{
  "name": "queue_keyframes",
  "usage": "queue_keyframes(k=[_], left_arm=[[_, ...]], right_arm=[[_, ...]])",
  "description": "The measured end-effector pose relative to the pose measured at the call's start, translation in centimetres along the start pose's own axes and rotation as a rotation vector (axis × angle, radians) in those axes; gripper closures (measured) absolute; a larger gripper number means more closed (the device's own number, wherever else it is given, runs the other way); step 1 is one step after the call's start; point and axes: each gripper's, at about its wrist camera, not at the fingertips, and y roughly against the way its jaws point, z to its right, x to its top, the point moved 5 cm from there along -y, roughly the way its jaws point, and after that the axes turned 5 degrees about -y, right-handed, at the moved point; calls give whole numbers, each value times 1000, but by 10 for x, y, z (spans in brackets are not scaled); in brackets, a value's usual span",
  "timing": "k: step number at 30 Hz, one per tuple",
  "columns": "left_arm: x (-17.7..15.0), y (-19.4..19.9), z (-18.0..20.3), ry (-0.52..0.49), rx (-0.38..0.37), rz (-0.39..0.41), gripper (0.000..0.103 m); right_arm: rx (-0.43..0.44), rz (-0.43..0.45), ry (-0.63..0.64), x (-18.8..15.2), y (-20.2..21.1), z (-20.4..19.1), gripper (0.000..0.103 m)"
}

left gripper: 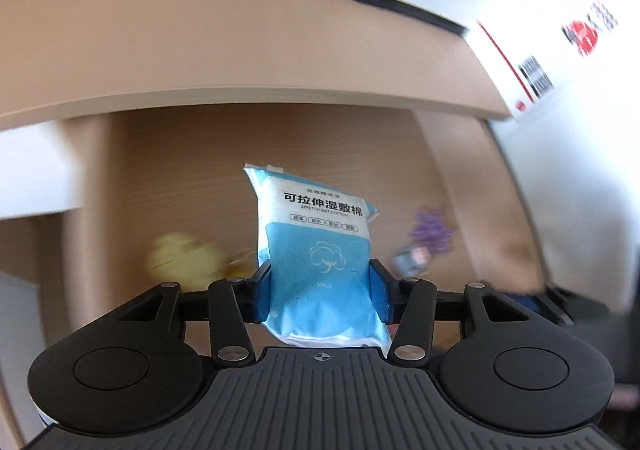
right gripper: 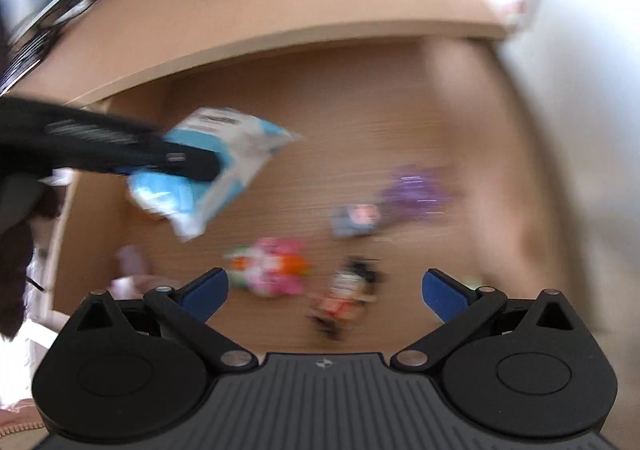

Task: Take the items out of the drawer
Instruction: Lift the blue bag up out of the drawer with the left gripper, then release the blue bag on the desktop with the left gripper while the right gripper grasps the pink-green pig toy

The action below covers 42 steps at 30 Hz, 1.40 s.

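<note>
L tongs (left gripper: 320, 290) clamped low on pack (left gripper: 316, 238), could slip w/ soft bag. R tongs (right gripper: 325, 290) wide open, empty, over toys at 12 in drawer (right gripper: 360, 122).

Wooden drawer (right gripper: 320, 122) floor holds purple toy (right gripper: 416, 192), pink toy (right gripper: 272, 264), figurine (right gripper: 344, 298).

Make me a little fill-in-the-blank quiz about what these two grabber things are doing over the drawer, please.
1. The left gripper is shut on a blue and white ____ of stretch wet cotton.
2. The right gripper has its jaws ____ and holds nothing.
3. The purple item lies on the floor of the wooden ____.

Missing words: packet; open; drawer.
</note>
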Motion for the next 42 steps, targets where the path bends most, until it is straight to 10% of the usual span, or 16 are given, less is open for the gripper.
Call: queue_keyframes(k=[7,16,27,30,40,42], left_arm=[[-23,31,-18,61,59,54,50],[-1,52,-8,17,-17,197,50],[146,34,21,14,-25,398,50],[149,34,21,36,-51,408,50],[103,55,-5,85,-13,352,50],[96,58,-9,75,-4,344,50]], right_arm=[[-51,-162,153,12,-70,-42,9],[-31,-159,137,8,-42,-41,74],[-6,-22,33,2,14,-4,67],[16,-20,29,5,19,1,16],[26,-291,205,11,-77,-54,13],[-31,-290,274,8,-86,-60,28]])
